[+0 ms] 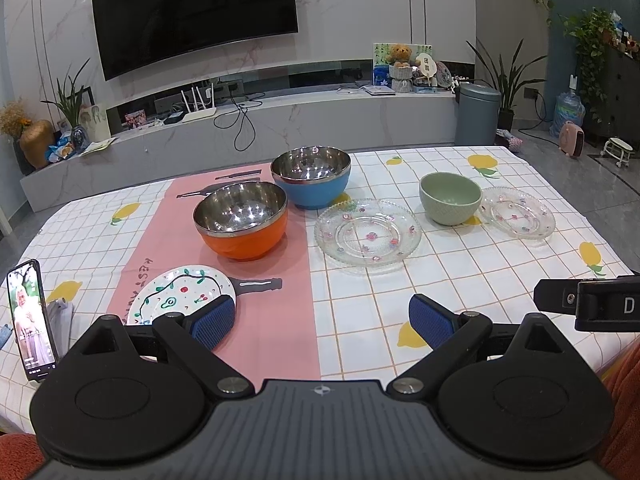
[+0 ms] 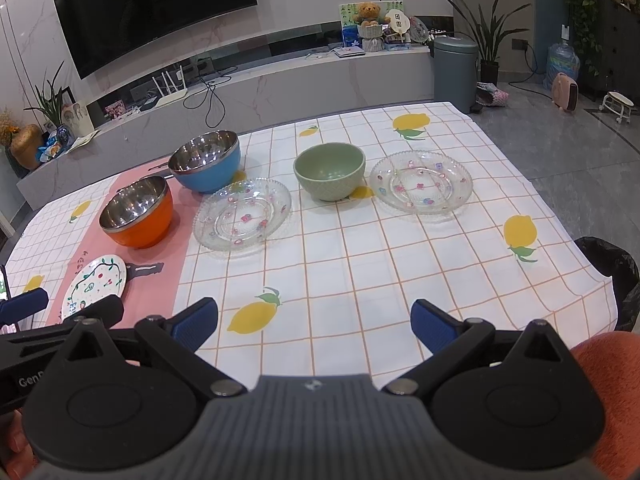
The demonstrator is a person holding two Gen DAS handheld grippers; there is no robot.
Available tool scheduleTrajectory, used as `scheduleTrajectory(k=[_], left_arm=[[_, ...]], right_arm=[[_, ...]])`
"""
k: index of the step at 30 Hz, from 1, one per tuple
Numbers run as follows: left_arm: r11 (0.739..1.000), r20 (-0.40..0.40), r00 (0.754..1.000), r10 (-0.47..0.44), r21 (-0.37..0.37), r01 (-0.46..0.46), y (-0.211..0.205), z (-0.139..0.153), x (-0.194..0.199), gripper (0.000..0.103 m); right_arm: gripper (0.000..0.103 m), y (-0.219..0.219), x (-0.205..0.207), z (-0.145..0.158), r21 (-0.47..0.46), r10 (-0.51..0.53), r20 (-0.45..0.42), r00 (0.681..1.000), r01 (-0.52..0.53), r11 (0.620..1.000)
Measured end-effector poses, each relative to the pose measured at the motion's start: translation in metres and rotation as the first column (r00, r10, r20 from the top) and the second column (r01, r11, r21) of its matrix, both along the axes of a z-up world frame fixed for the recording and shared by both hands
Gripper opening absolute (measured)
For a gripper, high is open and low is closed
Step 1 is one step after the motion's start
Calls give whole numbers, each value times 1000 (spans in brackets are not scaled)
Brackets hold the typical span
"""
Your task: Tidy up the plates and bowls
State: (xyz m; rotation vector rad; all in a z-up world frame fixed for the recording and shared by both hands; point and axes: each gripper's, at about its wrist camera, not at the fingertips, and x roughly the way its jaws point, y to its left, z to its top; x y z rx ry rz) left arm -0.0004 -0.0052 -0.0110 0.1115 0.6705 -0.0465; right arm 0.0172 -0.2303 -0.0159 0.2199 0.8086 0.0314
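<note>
In the left wrist view, the left gripper (image 1: 322, 322) is held wide open and empty above the near edge of the lemon-print tablecloth (image 1: 460, 280). A painted white ceramic plate (image 1: 182, 292) is seen just beside its left finger, with an orange steel-lined bowl (image 1: 242, 220), a blue steel-lined bowl (image 1: 311, 178) and a clear glass flowered plate (image 1: 368, 234) farther off

In the right wrist view, the right gripper (image 2: 314, 326) is likewise spread wide and empty; a green ceramic bowl (image 2: 330, 176) is seen between two glass plates, the second glass plate (image 2: 421, 182) to its right

Marble wall (image 1: 360, 12), television (image 1: 192, 12), seemingly grey floor (image 2: 560, 148)
</note>
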Motion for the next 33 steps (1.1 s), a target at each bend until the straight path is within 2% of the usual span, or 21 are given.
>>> scheduleTrajectory(k=[33], left_arm=[[1000,-14,1000,-13,6,13,-4,-1,-1,103]], right_arm=[[100,-2,1,-2,16,-6,-11,1000,6,1000]])
